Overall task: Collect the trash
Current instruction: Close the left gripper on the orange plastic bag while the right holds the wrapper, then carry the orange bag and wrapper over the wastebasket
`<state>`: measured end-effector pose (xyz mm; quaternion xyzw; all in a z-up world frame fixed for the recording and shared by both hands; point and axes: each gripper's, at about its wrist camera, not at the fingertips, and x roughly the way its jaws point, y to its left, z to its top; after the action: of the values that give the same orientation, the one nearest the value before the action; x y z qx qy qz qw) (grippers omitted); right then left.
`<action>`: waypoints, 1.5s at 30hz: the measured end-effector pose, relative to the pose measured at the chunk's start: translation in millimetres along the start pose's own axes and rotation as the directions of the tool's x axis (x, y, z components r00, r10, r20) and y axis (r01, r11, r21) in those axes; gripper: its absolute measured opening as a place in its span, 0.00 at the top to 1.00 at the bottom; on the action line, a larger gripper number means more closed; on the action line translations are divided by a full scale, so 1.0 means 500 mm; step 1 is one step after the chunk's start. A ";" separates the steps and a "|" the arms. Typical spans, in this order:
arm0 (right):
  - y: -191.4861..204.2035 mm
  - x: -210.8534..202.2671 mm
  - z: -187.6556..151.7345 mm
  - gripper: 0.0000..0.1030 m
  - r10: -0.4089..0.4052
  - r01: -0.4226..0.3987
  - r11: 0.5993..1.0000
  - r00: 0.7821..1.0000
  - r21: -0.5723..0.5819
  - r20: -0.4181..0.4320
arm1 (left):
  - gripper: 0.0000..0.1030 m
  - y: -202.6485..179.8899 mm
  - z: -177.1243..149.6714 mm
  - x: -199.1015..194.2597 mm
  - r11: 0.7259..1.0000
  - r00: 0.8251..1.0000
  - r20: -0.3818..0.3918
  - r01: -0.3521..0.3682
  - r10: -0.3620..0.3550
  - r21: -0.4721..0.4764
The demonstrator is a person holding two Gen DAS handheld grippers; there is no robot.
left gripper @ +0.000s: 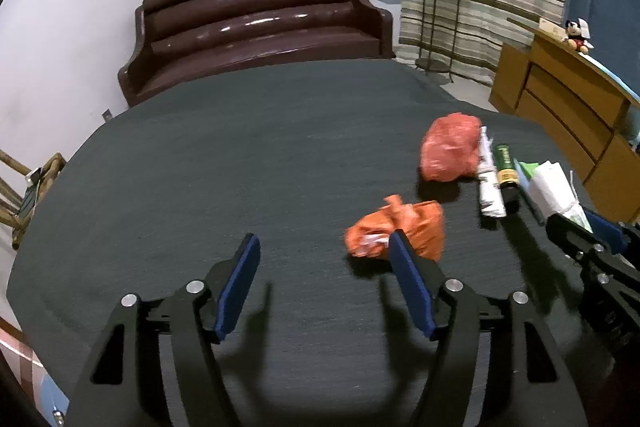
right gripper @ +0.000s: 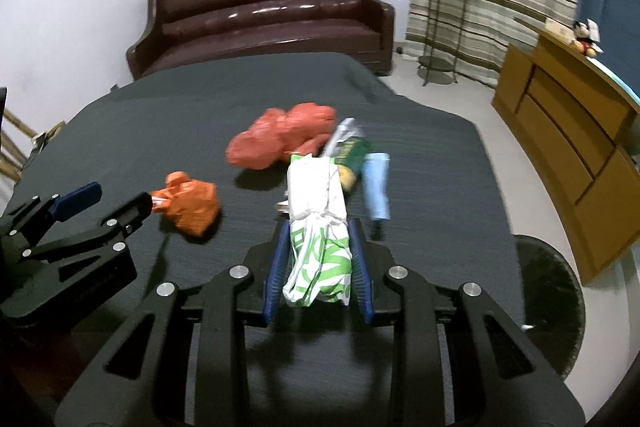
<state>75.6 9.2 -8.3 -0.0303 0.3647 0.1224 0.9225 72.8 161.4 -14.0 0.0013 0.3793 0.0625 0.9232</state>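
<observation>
The right hand-held gripper (right gripper: 320, 259) clenches a crumpled white-and-green paper wrapper (right gripper: 320, 247) above the dark cloth-covered table (right gripper: 160, 115); the left hand-held gripper (left gripper: 324, 283) hangs released beside a small orange plastic bag (left gripper: 416, 227)

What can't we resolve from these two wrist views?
- Contents of both orange bags, the near orange bag and the far orange bag: opaque plastic, far one motion-blurred in the right wrist view.
- Green can label: too small in the left view, blurred and partly behind the white-green wrapper in the right.
- Right gripper pads' contact: wrapper covers them.
- Black round bin: inside not visible, cut by the fisheye edge.
</observation>
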 end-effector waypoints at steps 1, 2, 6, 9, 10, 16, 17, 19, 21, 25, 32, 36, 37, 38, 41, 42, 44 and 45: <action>-0.010 -0.002 -0.001 0.72 -0.010 0.010 1.000 1.000 0.005 0.004 | 0.36 -0.006 0.001 0.000 1.000 1.000 0.003 0.005 -0.005 0.002; -0.022 -0.005 -0.003 0.72 -0.022 0.021 1.000 1.000 0.014 0.007 | 0.36 -0.010 0.003 0.001 1.000 1.000 0.005 0.008 -0.008 0.004; -0.069 -0.008 -0.006 0.72 -0.048 0.048 0.997 0.999 0.053 0.010 | 0.35 -0.036 0.013 0.007 1.000 1.000 0.004 0.027 -0.027 0.013; -0.094 -0.006 -0.009 0.72 -0.061 0.060 0.995 0.998 0.075 0.008 | 0.34 -0.055 0.016 0.010 0.999 1.000 0.008 0.027 -0.027 0.030; -0.100 -0.005 -0.010 0.72 -0.063 0.062 0.995 0.998 0.079 0.007 | 0.32 -0.064 0.018 0.012 0.999 1.000 0.008 0.022 -0.023 0.038; -0.114 0.004 -0.019 0.72 -0.060 0.060 0.994 0.998 0.090 -0.002 | 0.32 -0.071 0.021 0.043 0.999 1.000 -0.020 0.012 -0.011 0.046; -0.116 0.006 -0.020 0.72 -0.058 0.059 0.994 0.998 0.092 -0.004 | 0.32 -0.070 0.022 0.047 0.999 1.000 -0.026 0.017 -0.016 0.044; -0.120 0.010 -0.019 0.72 -0.056 0.056 0.994 0.998 0.094 -0.008 | 0.32 -0.068 0.022 0.052 0.999 0.999 -0.038 0.029 -0.027 0.041; -0.122 0.013 -0.020 0.72 -0.055 0.056 0.994 0.998 0.095 -0.012 | 0.39 -0.066 0.022 0.054 0.999 0.998 -0.048 0.040 -0.038 0.037; -0.125 0.019 -0.019 0.72 -0.053 0.055 0.994 0.998 0.096 -0.018 | 0.44 -0.063 0.019 0.052 0.997 0.997 -0.050 0.058 -0.056 0.042; -0.123 0.020 -0.020 0.72 -0.054 0.055 0.994 0.998 0.093 -0.017 | 0.50 -0.069 0.011 0.039 0.996 0.998 -0.028 0.063 -0.061 0.060; -0.118 0.020 -0.023 0.72 -0.057 0.058 0.994 0.998 0.091 -0.013 | 0.51 -0.070 0.010 0.031 0.996 0.997 -0.022 0.070 -0.069 0.058; -0.117 0.019 -0.023 0.72 -0.057 0.058 0.994 0.998 0.091 -0.013 | 0.51 -0.070 0.009 0.028 0.996 0.997 -0.020 0.072 -0.071 0.057; -0.117 0.017 -0.025 0.72 -0.058 0.059 0.994 0.998 0.091 -0.012 | 0.51 -0.074 0.009 0.025 0.996 0.997 -0.018 0.073 -0.072 0.057; -0.120 0.008 -0.028 0.72 -0.064 0.064 0.994 0.998 0.092 -0.004 | 0.51 -0.079 0.010 0.015 0.995 0.997 -0.009 0.080 -0.080 0.059; -0.121 0.003 -0.029 0.72 -0.066 0.066 0.994 0.998 0.092 -0.001 | 0.51 -0.082 0.009 0.010 0.995 0.996 -0.005 0.084 -0.084 0.060; -0.123 -0.007 -0.030 0.72 -0.072 0.071 0.993 0.997 0.093 0.006 | 0.51 -0.090 0.010 0.003 0.994 0.996 0.001 0.092 -0.092 0.065; -0.125 -0.010 -0.030 0.72 -0.074 0.073 0.993 0.997 0.093 0.009 | 0.51 -0.093 0.007 -0.004 0.993 0.995 0.007 0.097 -0.098 0.071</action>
<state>77.7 -54.3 -17.9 0.0000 0.3631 0.0714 0.9290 79.3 115.0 -12.6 0.0157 0.3759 0.0041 0.9265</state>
